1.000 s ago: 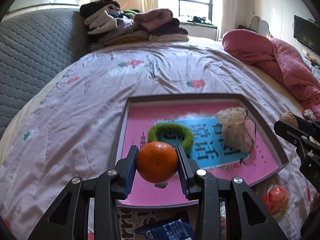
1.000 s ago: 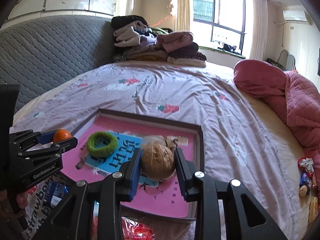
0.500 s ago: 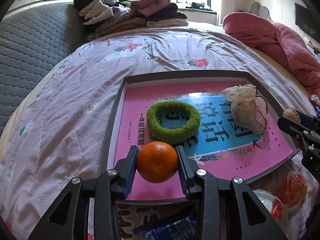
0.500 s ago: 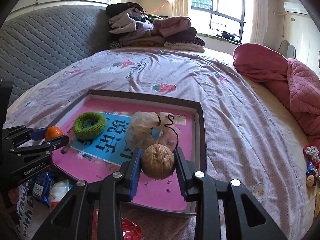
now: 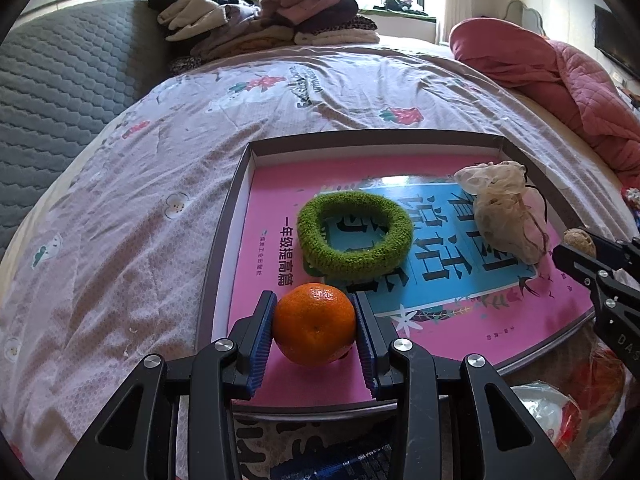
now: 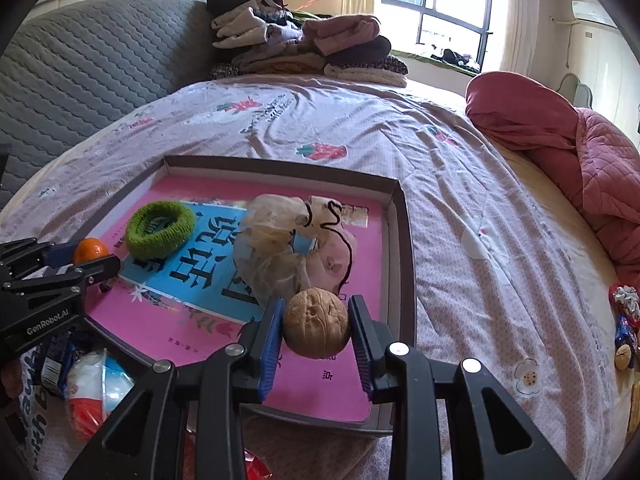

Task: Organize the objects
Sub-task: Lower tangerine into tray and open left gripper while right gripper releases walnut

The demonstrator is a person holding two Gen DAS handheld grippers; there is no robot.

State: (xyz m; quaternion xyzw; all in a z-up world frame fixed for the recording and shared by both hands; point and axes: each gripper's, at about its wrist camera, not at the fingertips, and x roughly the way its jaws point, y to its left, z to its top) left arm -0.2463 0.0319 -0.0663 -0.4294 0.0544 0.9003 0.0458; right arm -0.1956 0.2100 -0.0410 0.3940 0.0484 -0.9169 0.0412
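Left gripper [image 5: 315, 326]: jaws pinching an orange [image 5: 314, 323] between the blue pads, over the near left corner of the tray [image 5: 224, 240].
Right gripper [image 6: 316, 328]: jaws pinching a walnut [image 6: 316, 327], over the near right part of the tray [image 6: 400, 264].
Tray: shallow, dark-rimmed, lying on the bed [image 5: 120, 200]; a pink and blue book [image 5: 440, 280] covers its floor.
Green hair band [image 5: 355, 236]: flat on the book, just beyond the orange.
Pale mesh pouch [image 6: 288, 248]: with a black cord, on the book to the right of the band, just beyond the walnut.
Snack packets [image 6: 92, 392]: on the bed in front of the tray's near edge.
Folded clothes [image 6: 296, 40]: stacked at the far end of the bed.
Pink quilt [image 6: 560, 140]: bunched at the right side.
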